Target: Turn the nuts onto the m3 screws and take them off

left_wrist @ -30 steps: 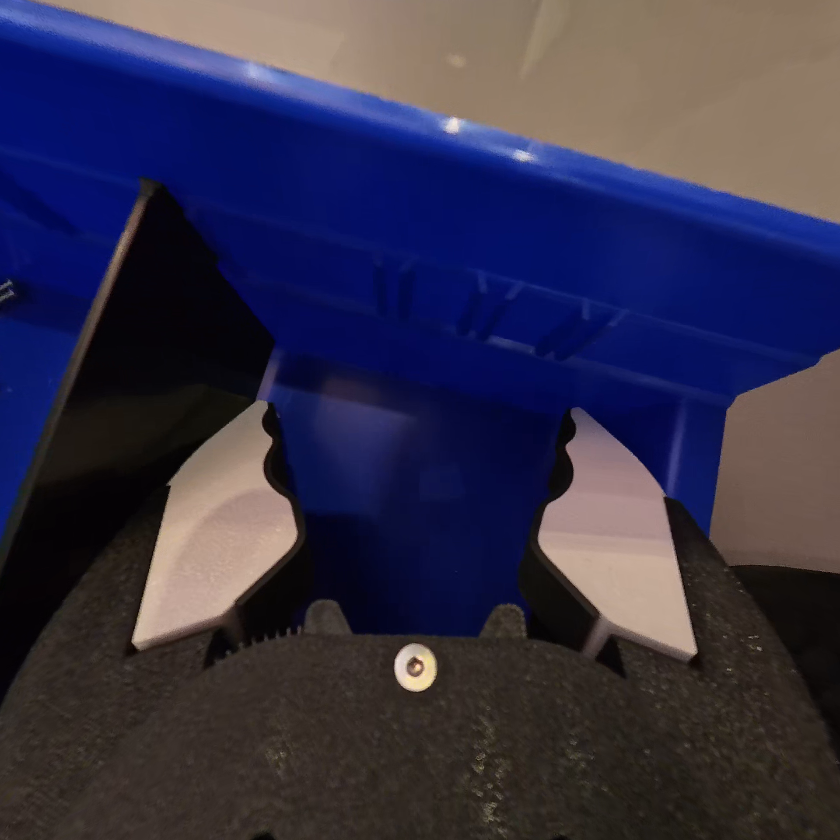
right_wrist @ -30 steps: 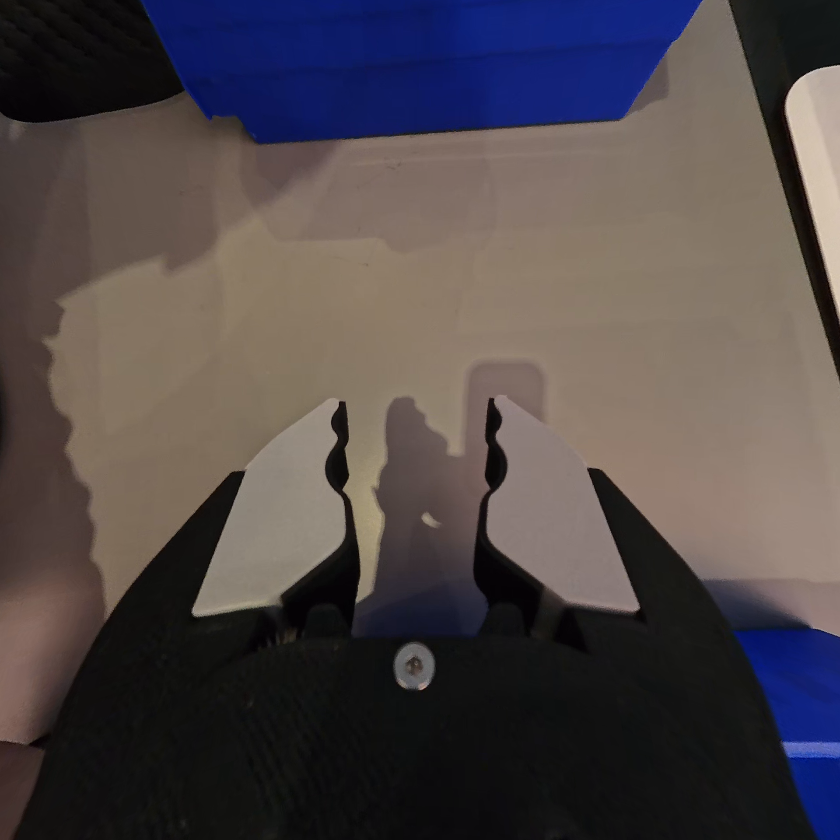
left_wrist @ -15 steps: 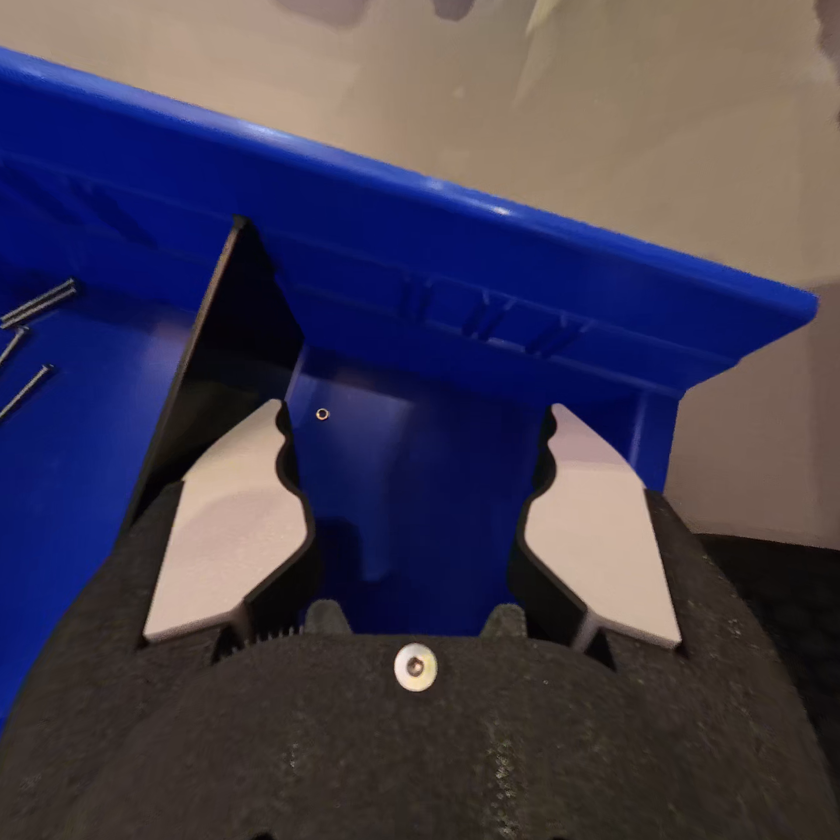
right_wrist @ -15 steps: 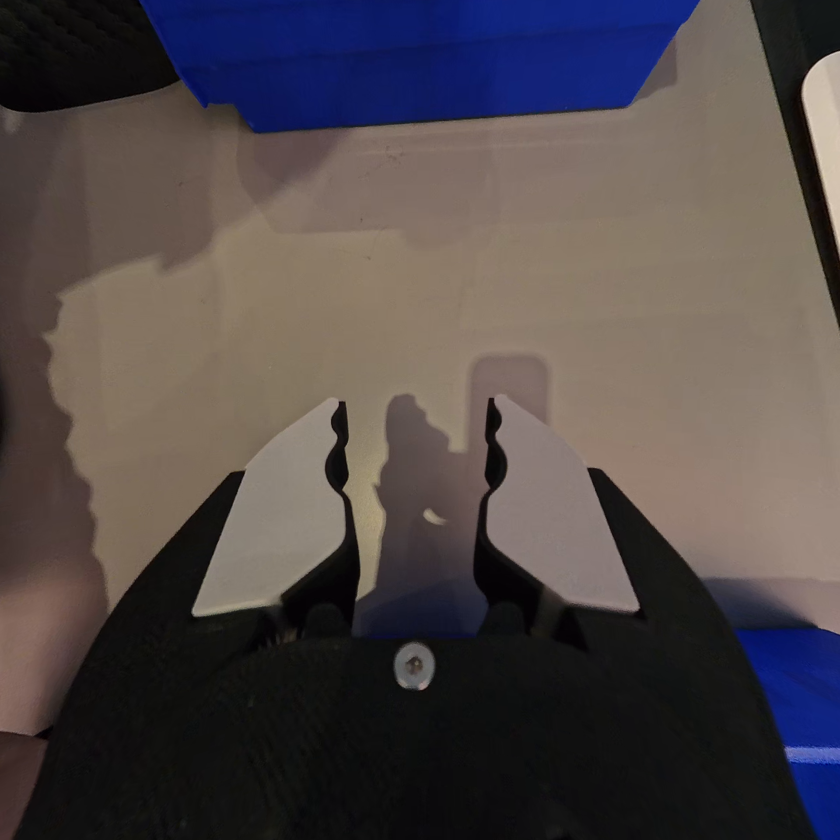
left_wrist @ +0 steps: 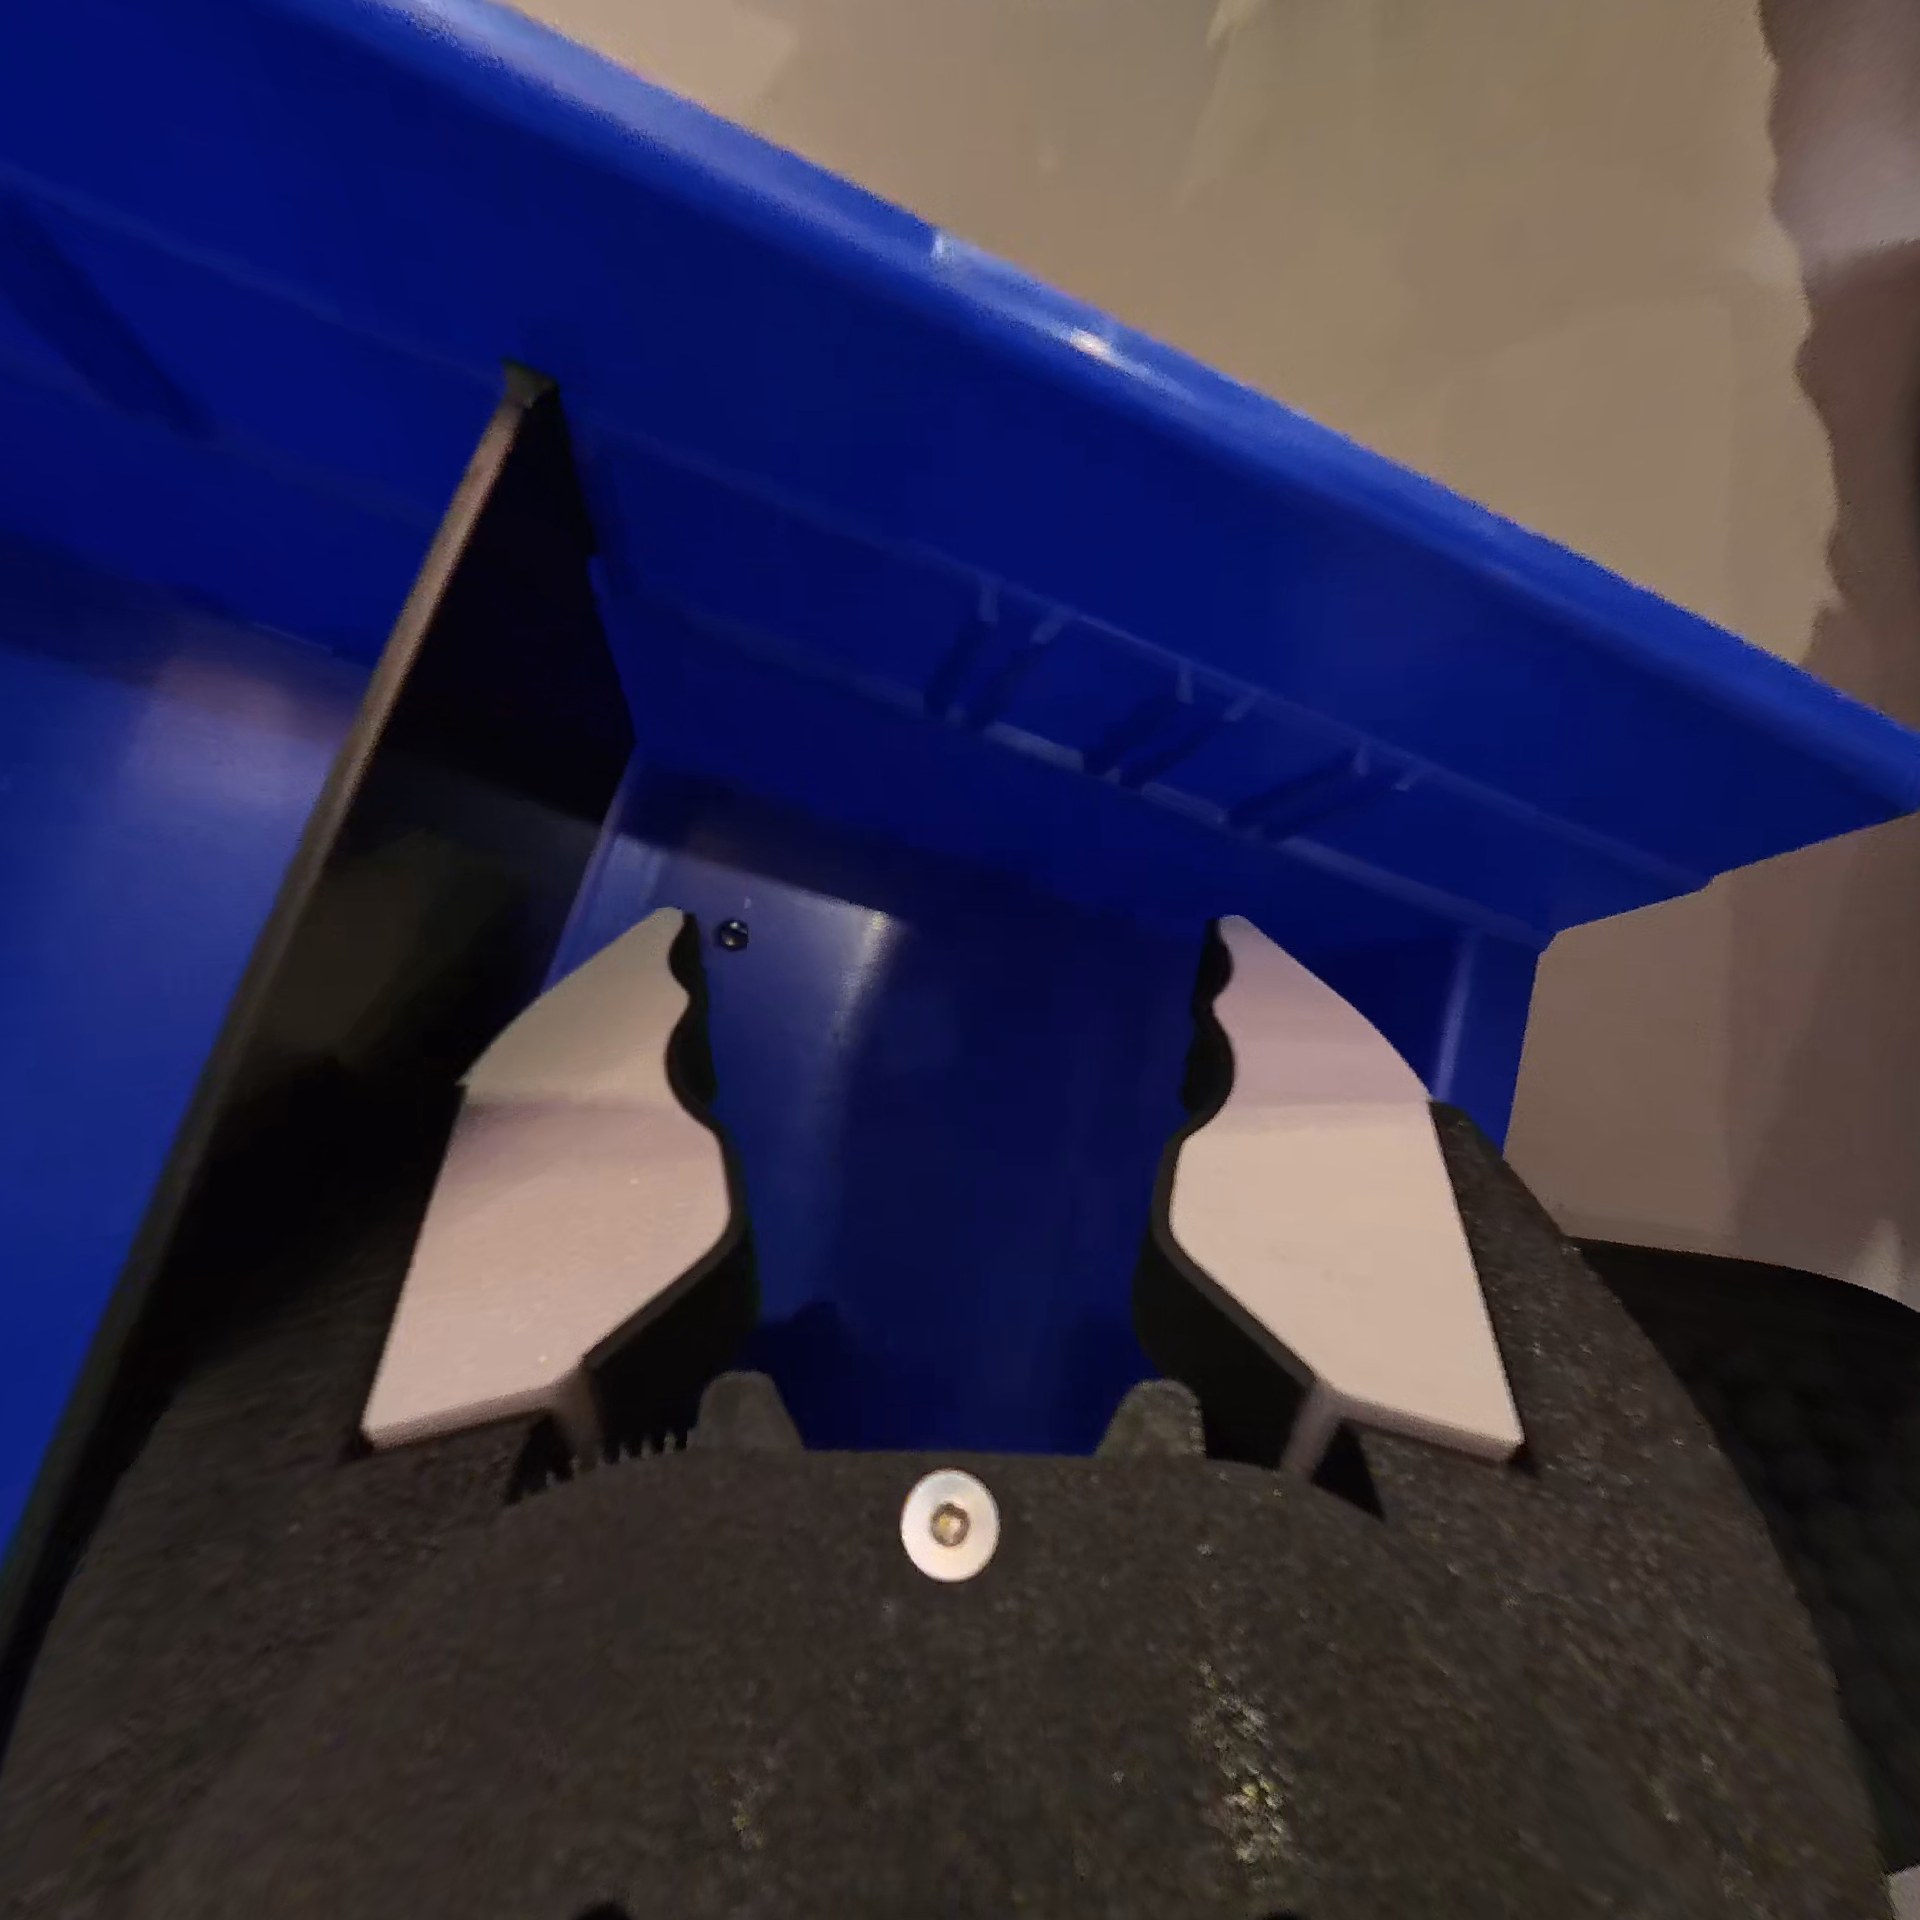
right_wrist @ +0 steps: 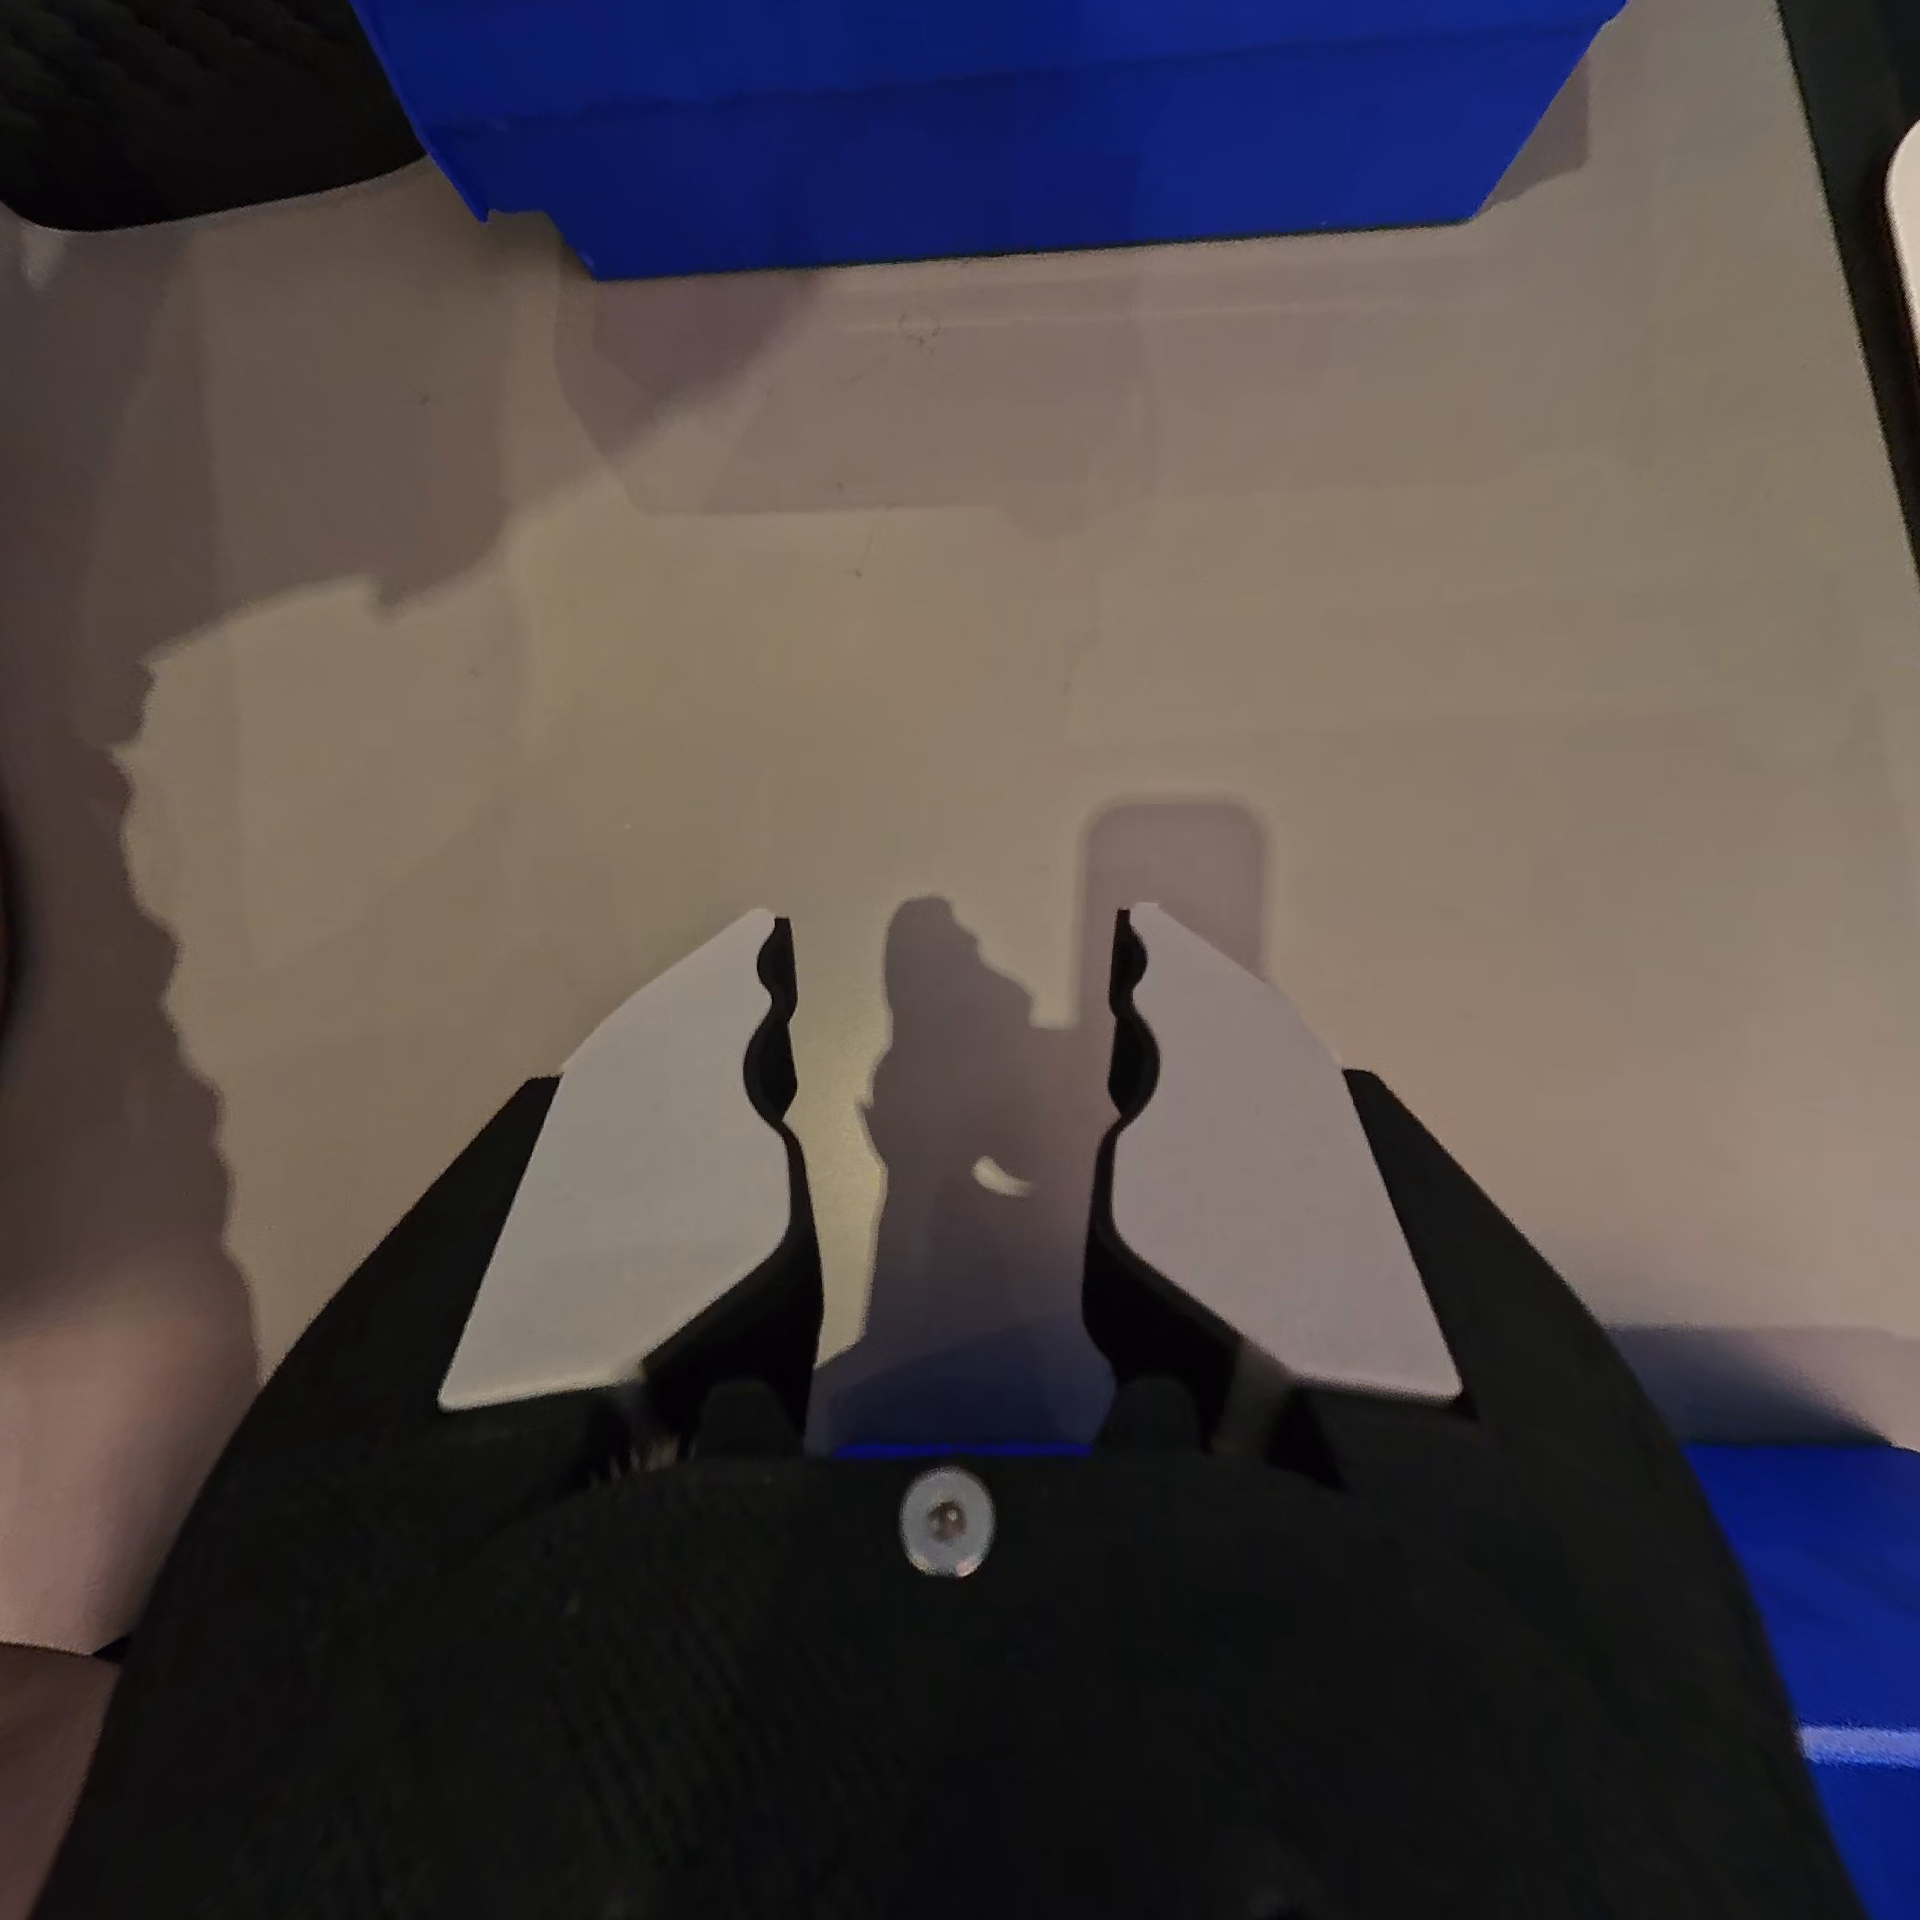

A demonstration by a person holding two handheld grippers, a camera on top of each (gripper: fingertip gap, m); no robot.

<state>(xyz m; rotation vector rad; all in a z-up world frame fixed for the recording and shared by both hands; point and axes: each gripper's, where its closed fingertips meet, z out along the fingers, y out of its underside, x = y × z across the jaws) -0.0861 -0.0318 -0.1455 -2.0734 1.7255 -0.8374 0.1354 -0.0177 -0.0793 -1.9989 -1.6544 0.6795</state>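
Left gripper [left_wrist: 945, 935] lower and deeper in the blue bin's [left_wrist: 1039, 436] right compartment than half a second ago, small nut [left_wrist: 732, 934] now just beside its left fingertip [left_wrist: 665, 940], loose screws gone from view.

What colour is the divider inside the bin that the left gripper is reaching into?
Black. The divider stands out against the blue bin, best in the left wrist view.

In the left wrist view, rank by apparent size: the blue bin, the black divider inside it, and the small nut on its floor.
1. blue bin
2. black divider
3. nut, only a speck by the open left gripper
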